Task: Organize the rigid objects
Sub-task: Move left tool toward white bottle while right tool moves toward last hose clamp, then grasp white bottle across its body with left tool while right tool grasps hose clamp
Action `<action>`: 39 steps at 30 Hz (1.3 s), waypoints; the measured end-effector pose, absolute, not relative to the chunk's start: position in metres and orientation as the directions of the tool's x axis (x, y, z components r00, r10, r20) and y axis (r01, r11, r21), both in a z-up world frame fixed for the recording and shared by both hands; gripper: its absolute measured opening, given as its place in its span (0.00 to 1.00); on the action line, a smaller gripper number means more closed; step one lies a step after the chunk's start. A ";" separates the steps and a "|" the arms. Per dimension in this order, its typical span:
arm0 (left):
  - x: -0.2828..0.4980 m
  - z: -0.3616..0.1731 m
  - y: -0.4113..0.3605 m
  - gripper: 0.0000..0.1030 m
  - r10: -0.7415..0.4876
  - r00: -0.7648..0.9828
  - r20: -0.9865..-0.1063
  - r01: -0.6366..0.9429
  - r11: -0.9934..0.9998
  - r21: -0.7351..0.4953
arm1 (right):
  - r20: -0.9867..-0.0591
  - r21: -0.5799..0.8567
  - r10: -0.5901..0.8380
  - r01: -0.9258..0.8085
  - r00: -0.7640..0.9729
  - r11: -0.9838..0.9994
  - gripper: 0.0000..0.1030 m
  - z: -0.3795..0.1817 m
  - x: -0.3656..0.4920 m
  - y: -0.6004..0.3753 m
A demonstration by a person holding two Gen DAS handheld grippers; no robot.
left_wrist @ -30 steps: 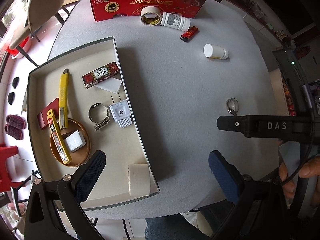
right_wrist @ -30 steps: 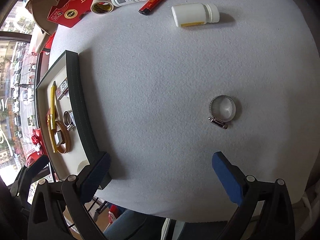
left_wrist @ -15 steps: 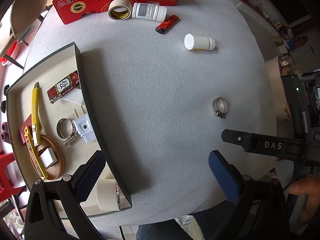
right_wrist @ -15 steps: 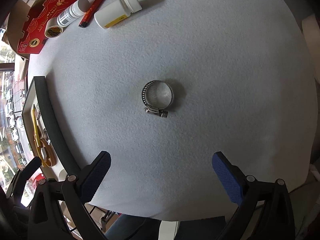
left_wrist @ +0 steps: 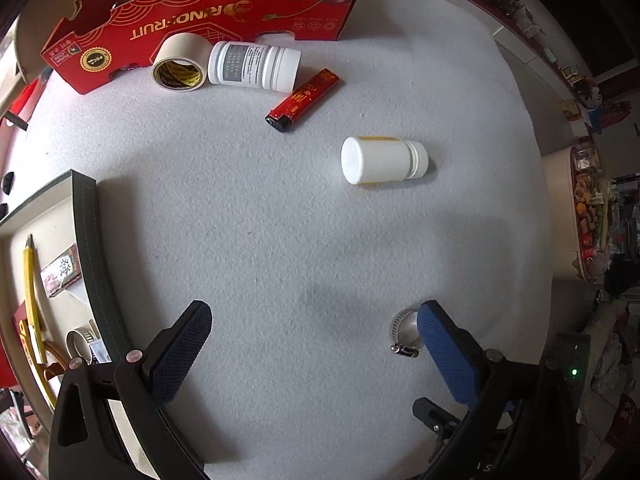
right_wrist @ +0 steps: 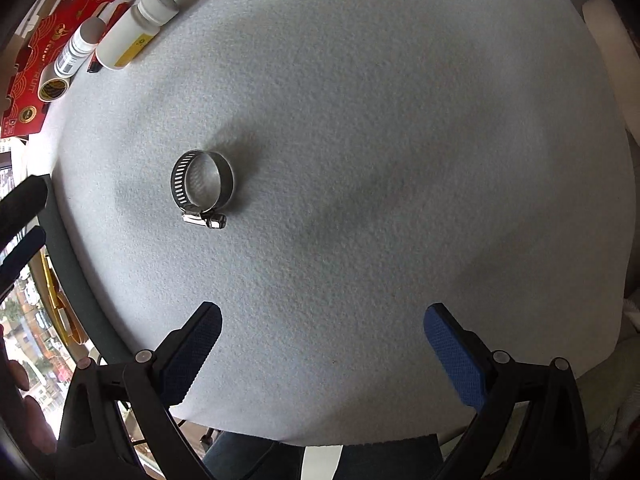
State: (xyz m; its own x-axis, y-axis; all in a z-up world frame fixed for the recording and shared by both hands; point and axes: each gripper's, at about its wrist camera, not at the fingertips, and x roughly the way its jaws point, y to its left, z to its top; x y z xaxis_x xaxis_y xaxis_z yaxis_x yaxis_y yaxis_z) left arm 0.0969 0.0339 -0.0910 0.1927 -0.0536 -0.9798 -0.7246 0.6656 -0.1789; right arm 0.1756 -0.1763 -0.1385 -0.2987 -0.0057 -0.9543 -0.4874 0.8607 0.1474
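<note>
Left wrist view: left gripper (left_wrist: 314,344) spread wide, empty, over grey felt table (left_wrist: 260,216). Metal hose clamp (left_wrist: 405,330) flat on the felt toward the near right edge, partly hidden behind the right blue pad (left_wrist: 446,354); contact not clear. White bottle with yellow label (left_wrist: 382,160) on its side mid-table toward the right. Red lighter (left_wrist: 302,100) beyond it, then a larger white bottle (left_wrist: 254,66) lying against a tape roll (left_wrist: 180,68), both just in front of the red carton (left_wrist: 192,28) at the far edge. Dark-rimmed tray (left_wrist: 86,240) at the left edge, holding a yellow utility knife (left_wrist: 29,292), a small printed box (left_wrist: 62,274), a second hose clamp (left_wrist: 80,340).

Right wrist view: right gripper (right_wrist: 322,354) likewise wide apart, empty. Hose clamp (right_wrist: 202,184) flat on the felt left of centre, screw housing toward the near edge, well ahead of the left pad (right_wrist: 190,356), untouched. Bottles and tape roll clustered at the far left corner by the carton.
</note>
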 end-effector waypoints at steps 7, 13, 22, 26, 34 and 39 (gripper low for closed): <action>0.168 -0.105 0.039 1.00 -0.024 0.235 -0.972 -0.720 0.667 -0.191 | -0.967 0.141 0.000 -0.538 -0.255 0.831 0.99 -0.131 0.191 -0.182; 0.191 -0.129 0.050 1.00 -0.035 0.202 -0.979 -0.733 0.657 -0.175 | -0.990 0.104 0.006 -0.702 -0.140 0.705 0.99 -0.127 0.177 -0.143; 0.196 -0.151 0.074 1.00 -0.107 0.182 -0.977 -0.743 0.636 -0.208 | -0.998 0.050 0.067 -0.870 -0.020 0.490 0.99 -0.127 0.160 -0.086; 0.200 -0.153 0.078 1.00 -0.115 0.159 -0.981 -0.734 0.650 -0.195 | -0.995 0.043 0.103 -0.914 -0.002 0.403 0.97 -0.124 0.150 -0.069; 0.222 -0.162 0.057 1.00 -0.081 0.078 -0.994 -0.694 0.711 -0.113 | -0.988 -0.016 0.139 -0.938 0.068 0.346 0.40 -0.106 0.130 -0.081; 0.217 -0.160 0.060 1.00 -0.064 0.115 -0.991 -0.754 0.644 -0.129 | -0.993 -0.017 0.107 -0.934 0.058 0.356 0.03 -0.102 0.137 -0.090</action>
State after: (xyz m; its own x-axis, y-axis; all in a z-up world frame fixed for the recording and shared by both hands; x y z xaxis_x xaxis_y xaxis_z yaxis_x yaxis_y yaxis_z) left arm 0.2172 0.0604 -0.1601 0.1149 -0.0640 -0.9913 -0.7544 0.6437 -0.1290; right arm 0.1368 -0.0899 -0.1020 0.0585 0.1072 -0.9925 -0.9342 0.3563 -0.0166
